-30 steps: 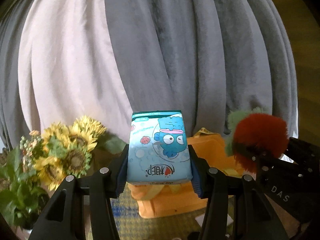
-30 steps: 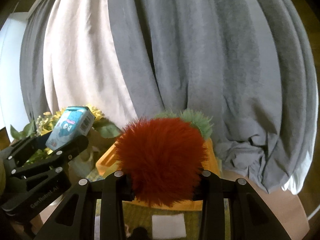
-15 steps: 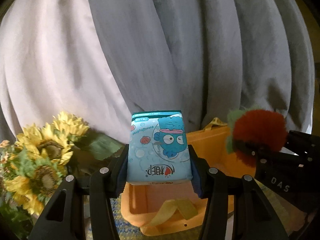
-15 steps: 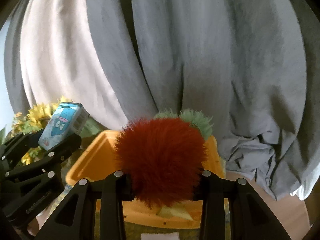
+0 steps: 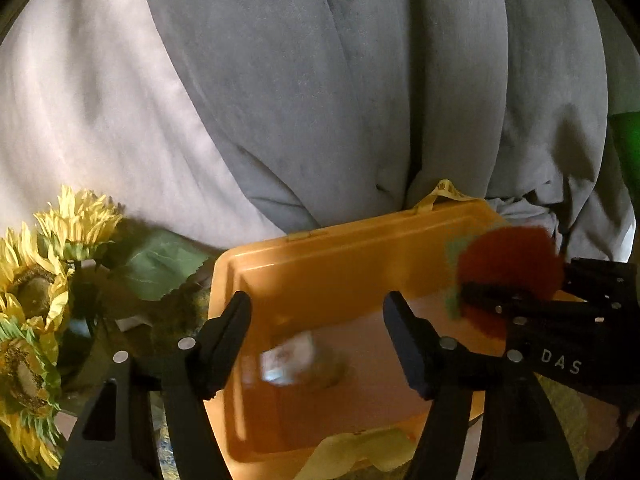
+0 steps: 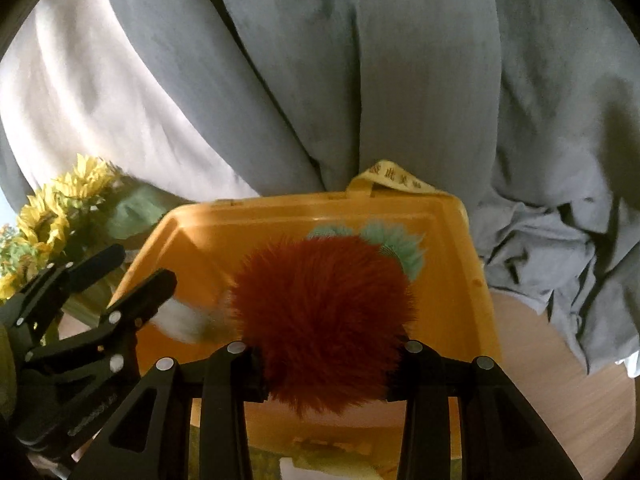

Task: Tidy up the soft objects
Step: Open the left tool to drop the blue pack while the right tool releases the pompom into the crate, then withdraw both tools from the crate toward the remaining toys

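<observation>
Blurred tissue pack in orange bin, red pompom above

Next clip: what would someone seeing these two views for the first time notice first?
The fluffy red pom-pom with green tufts fills the middle of the right wrist view, clamped in the right tool over the orange bin. In the left wrist view the left tool stands open above that bin, with a blurred pale packet below it inside. Yellow sunflowers sit at far left against grey curtains.
</observation>
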A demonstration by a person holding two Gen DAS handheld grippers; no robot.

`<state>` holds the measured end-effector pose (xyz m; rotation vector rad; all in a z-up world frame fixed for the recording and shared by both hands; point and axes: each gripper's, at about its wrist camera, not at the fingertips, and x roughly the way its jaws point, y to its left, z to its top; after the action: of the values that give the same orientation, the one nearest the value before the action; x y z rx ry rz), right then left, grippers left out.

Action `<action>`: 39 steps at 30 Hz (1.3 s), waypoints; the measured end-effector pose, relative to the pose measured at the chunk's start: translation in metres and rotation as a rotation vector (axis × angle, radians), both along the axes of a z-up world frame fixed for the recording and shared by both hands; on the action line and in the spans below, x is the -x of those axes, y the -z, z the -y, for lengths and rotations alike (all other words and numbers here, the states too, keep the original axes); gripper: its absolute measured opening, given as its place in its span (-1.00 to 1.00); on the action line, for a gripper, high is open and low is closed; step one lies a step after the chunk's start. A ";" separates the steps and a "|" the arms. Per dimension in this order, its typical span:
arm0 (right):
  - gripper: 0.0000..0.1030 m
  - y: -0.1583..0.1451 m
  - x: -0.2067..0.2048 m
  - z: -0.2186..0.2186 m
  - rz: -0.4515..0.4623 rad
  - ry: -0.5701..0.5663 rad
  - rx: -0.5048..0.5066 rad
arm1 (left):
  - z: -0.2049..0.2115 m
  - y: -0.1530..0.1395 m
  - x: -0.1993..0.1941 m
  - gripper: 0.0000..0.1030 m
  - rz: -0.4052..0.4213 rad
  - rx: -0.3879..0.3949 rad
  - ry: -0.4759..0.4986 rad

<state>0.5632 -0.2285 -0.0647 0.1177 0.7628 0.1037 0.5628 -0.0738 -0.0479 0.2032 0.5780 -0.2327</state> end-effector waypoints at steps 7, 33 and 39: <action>0.25 -0.003 0.002 0.008 0.013 0.048 0.007 | -0.009 -0.009 0.009 0.52 0.043 -0.019 -0.043; 0.33 -0.081 0.175 -0.013 0.339 0.149 0.098 | -0.037 -0.063 0.181 0.60 0.252 0.064 -0.083; 0.33 -0.078 0.209 -0.019 0.336 0.145 0.098 | -0.040 -0.058 0.219 0.60 0.252 0.064 -0.085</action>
<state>0.3545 -0.2095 0.0132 0.0595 0.4210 -0.0512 0.3439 -0.0333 0.0105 0.1428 0.3273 -0.1401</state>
